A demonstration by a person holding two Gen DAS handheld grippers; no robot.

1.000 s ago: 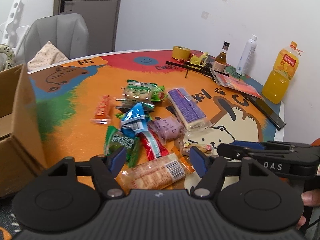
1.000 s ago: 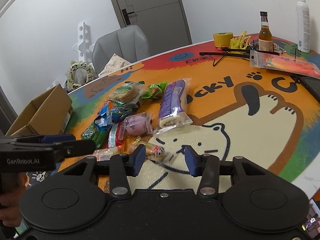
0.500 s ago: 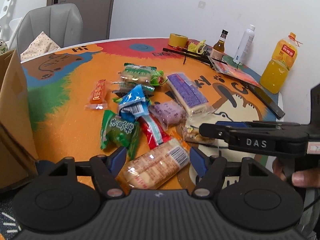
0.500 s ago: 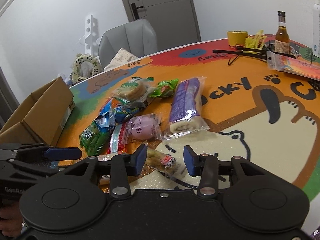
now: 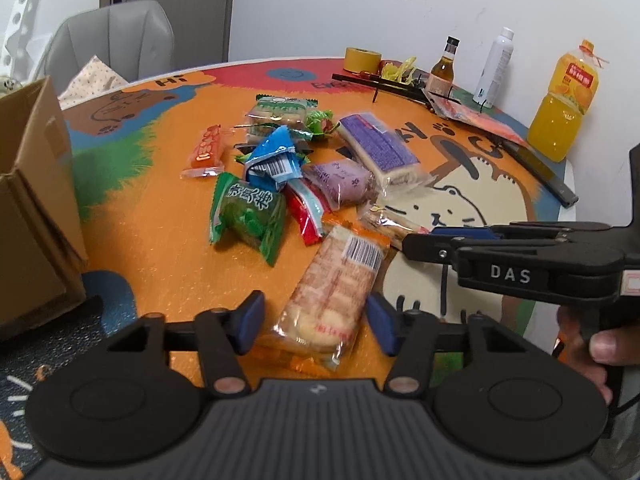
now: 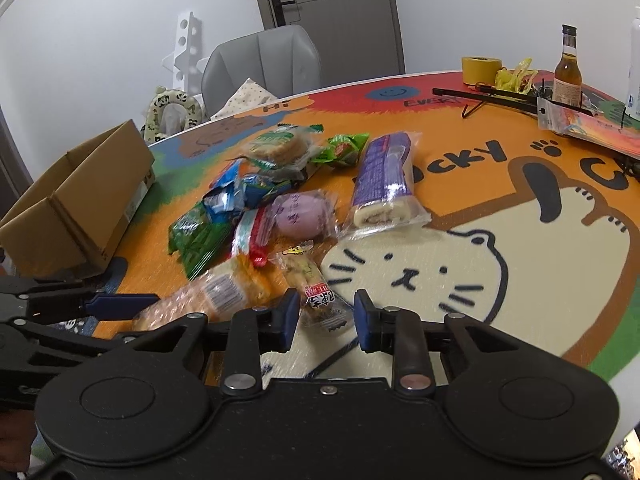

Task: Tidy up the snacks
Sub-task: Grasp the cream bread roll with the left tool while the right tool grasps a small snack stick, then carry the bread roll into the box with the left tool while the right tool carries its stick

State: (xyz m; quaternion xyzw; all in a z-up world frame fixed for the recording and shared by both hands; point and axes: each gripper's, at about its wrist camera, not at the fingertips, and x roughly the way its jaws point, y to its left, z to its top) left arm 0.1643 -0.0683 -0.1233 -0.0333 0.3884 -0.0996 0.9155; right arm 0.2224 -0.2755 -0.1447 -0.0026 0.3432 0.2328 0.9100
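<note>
While both tongs (image 5: 316,326) (image 6: 326,318) gape empty, crinkly cracker pack (image 5: 334,296) and slim glossy bar (image 6: 314,294) lie between.

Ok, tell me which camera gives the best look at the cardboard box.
The right wrist view: the cardboard box shows its open top, flaps and a side label. The left wrist view catches only one corner and wall of the box, cut off by the frame edge.

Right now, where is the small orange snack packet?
In the left wrist view, the small orange snack packet lies apart at the pile's left edge, between the cardboard box and the blue packet.
</note>
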